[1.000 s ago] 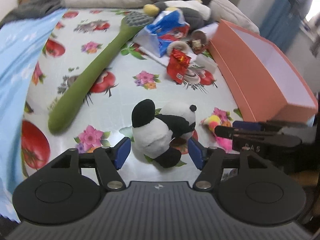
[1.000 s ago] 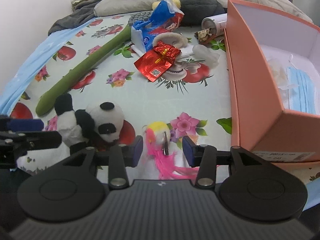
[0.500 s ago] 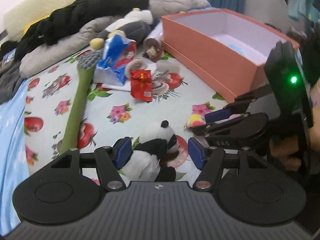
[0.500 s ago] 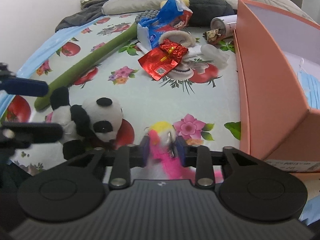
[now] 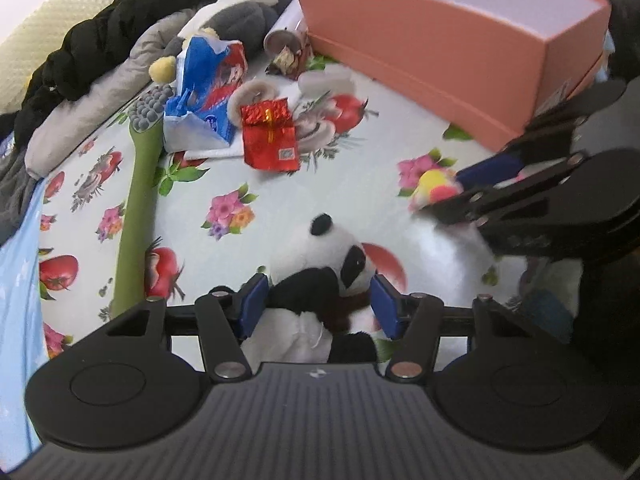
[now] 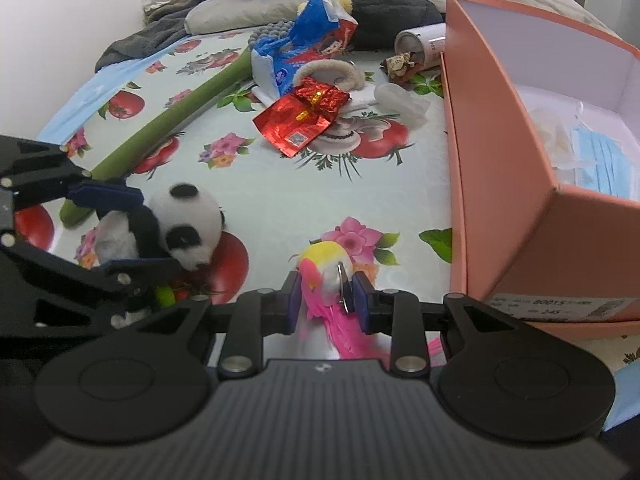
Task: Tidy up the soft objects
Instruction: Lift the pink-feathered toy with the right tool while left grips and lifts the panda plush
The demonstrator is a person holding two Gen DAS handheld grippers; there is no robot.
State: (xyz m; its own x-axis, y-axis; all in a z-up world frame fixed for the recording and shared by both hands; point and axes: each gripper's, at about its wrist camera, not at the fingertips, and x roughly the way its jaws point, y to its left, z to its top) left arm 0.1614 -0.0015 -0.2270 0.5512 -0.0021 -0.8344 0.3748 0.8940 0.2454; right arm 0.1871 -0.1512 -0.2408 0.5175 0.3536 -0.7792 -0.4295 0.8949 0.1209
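Note:
My left gripper (image 5: 318,306) is shut on a black and white panda plush (image 5: 320,268), its blue pads pressed against the body; the panda also shows in the right wrist view (image 6: 176,232). My right gripper (image 6: 325,300) is shut on a small plush toy (image 6: 326,270) with a yellow head and pink feathers; the toy shows in the left wrist view (image 5: 434,186) between the right fingers (image 5: 492,166). The open orange box (image 6: 520,184) stands to the right, with blue face masks (image 6: 604,164) inside.
On the flowered sheet lie a long green plush (image 5: 138,208), a red foil packet (image 5: 270,140), a blue and red tissue pack (image 5: 208,96), beige earmuffs (image 6: 332,74), a tipped can (image 6: 420,42) and a grey penguin plush (image 6: 388,4). Clothes and bedding pile at the far edge.
My right gripper closed on the pink and yellow toy. My left gripper closed on the panda and swung its view toward the orange box.

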